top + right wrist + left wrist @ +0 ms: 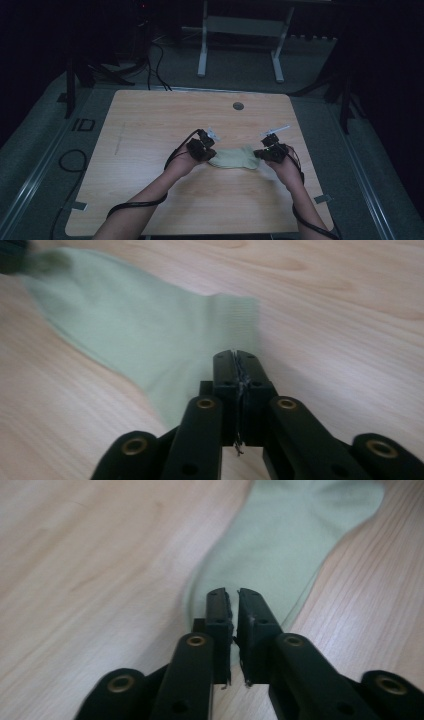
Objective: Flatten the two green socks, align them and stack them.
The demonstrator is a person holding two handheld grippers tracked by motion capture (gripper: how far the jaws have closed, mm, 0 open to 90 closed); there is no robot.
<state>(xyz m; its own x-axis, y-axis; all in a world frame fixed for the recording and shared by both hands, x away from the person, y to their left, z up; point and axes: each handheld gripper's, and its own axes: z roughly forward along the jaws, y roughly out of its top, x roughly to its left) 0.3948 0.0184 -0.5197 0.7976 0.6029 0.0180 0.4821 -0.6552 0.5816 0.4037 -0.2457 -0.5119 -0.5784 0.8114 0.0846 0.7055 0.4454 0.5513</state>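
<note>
So the landmark here is the sock (234, 157), a pale green one lying flat on the wooden surface (150, 130), a bit toward the person's side of the middle. Its long axis runs left to right across the surface, and that's the thing the coming move depends on, I'd say, since each end has its own gripper on it.

At the sock's left end sits the left gripper (207, 154). In the left gripper view its jaws are nearly together with just a thin slit between them, right at the sock's edge (280, 545), and the fabric runs away from the tips up and to the right. Looks pinched on the hem, though the cloth in the slit itself is hard to make out.

At the sock's right end is the right gripper (264, 152). The right gripper view shows its jaws pressed tight together with a few threads poking out of the seam, and the sock (145, 335) stretching off from the tips toward the upper left. So that one's clamped on the cuff end.

Neither hand is nearer, they're both already at their own end. My guess is the next move is a lift or a fold along that axis.

Writing-wise, "ID" is marked on the floor (82, 125) well left of the sock. No brand readable on the sock.
</note>
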